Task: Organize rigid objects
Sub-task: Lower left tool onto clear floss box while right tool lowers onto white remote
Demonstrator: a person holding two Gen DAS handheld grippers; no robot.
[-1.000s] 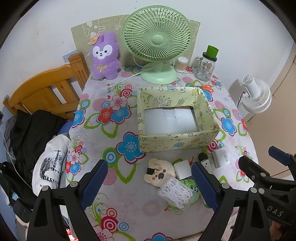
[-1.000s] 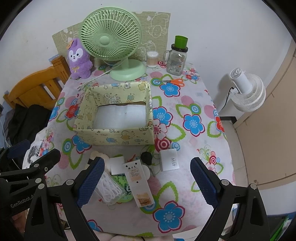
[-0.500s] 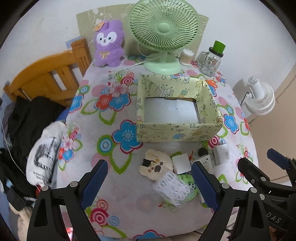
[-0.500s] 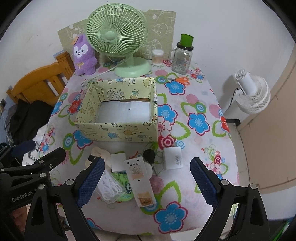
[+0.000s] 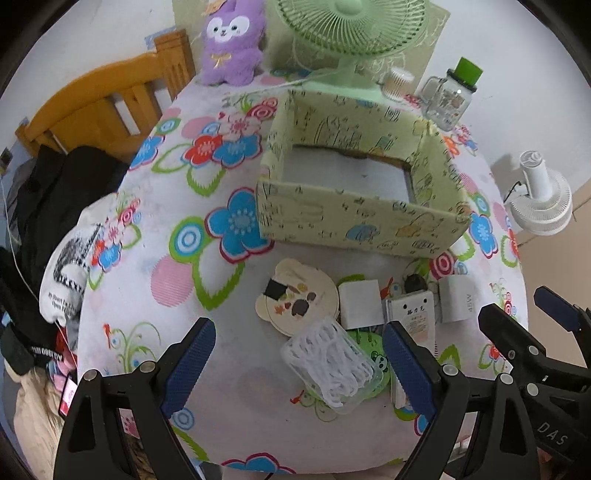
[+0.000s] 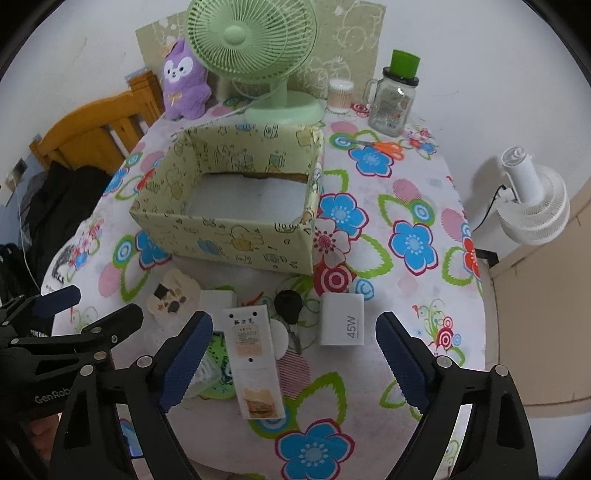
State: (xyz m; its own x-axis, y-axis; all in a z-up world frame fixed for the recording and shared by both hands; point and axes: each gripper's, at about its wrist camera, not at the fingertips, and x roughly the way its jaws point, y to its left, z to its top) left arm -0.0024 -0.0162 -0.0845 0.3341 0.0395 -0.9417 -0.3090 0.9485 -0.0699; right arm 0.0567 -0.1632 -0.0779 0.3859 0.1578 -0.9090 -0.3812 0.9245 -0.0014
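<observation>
compared with one second ago, both of my cameras sit lower and closer to the table [image 6: 424, 177]; the yellow box [image 5: 362, 221] and the item cluster fill more of each view. the cluster lies just in front of the box: bear-shaped card [image 5: 299, 295], clear floss-pick case [image 5: 332, 369], tall white carton [image 6: 253, 358], 45w charger [image 6: 341, 325], black key fob [image 6: 288, 304]. left gripper [image 5: 299, 365] jaws spread wide, holding nothing. right gripper [image 6: 293, 362] likewise spread, empty. the green fan [image 5: 351, 29] is cut off at the top in the left view. the carton's small print is illegible.
</observation>
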